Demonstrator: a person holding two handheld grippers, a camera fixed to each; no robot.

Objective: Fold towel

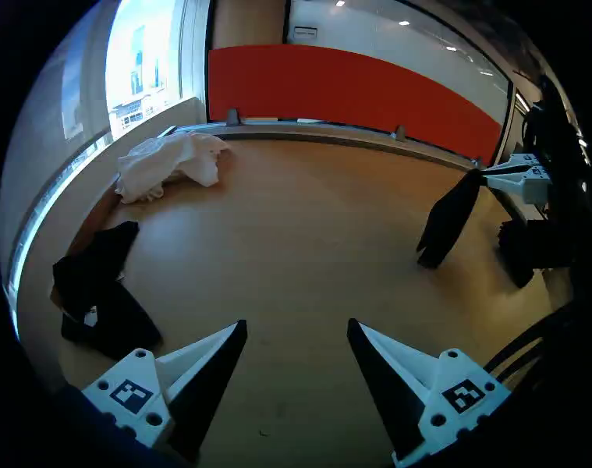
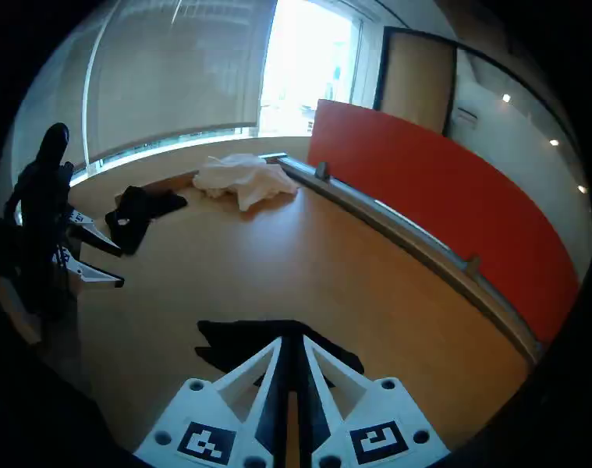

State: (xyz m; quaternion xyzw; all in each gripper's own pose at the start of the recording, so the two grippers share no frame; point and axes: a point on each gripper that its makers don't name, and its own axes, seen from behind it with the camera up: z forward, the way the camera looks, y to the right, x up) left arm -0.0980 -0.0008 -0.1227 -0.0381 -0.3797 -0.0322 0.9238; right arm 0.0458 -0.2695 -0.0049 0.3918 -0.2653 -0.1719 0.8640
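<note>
The right gripper [image 2: 292, 343] is clenched on the black towel [image 1: 448, 222], which hangs from it down toward the table [image 1: 296, 234]; the left gripper [image 1: 296, 327] stands released, well apart; this looks like the pickup step; next, the left likely needs to take a free corner so the towel can be spread flat.

Daylight is admitted through a window [image 1: 143, 70] at 11 o'clock in the left gripper view and at 12 o'clock in the right gripper view, where it is blown out to white. A soft sheen is cast across the table [image 1: 296, 234]. The black towel [image 2: 241, 339] is rendered without detail. Straight lines are bowed near the rims.
</note>
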